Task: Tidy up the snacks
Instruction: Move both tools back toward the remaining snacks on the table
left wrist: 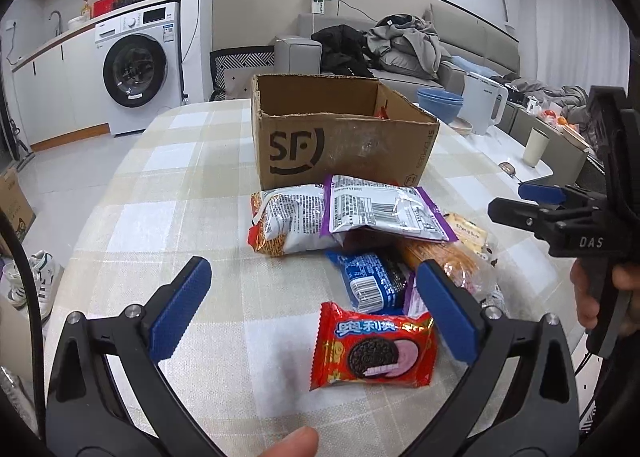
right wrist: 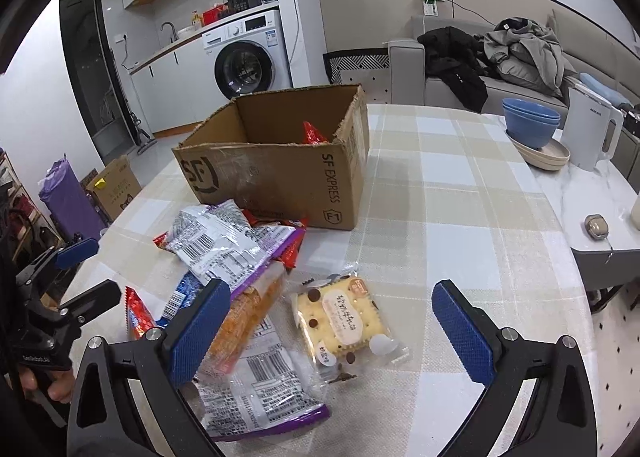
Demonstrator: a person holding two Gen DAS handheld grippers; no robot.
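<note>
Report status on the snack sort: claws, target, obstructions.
Left claw open, empty, over red Oreo pack. Right claw open, empty, over clear cracker pack. Cardboard box open, one red pack inside. Nothing blocking.

One brown cardboard box [right wrist: 276,173] printed "SF EXPRESS" stands on the checked cloth-covered worktop [right wrist: 460,193], with one red packet [right wrist: 314,133] showing inside it.

In front of the box lie loose snacks:
- one red Oreo wrapper [left wrist: 374,345]
- one blue Oreo pack [left wrist: 370,277]
- two purple-edged silver bags [left wrist: 384,209] [right wrist: 260,389]
- one white-and-red noodle-snack bag [left wrist: 288,223]
- one clear pack of orange biscuits [right wrist: 248,317]
- one clear-wrapped yellow square cracker [right wrist: 344,321]

Toward the worktop's far right edge sit two stacked blue bowls [right wrist: 530,121] on one beige plate [right wrist: 556,157], one white electric kettle [right wrist: 592,133] and one cream cup [left wrist: 536,147].
</note>
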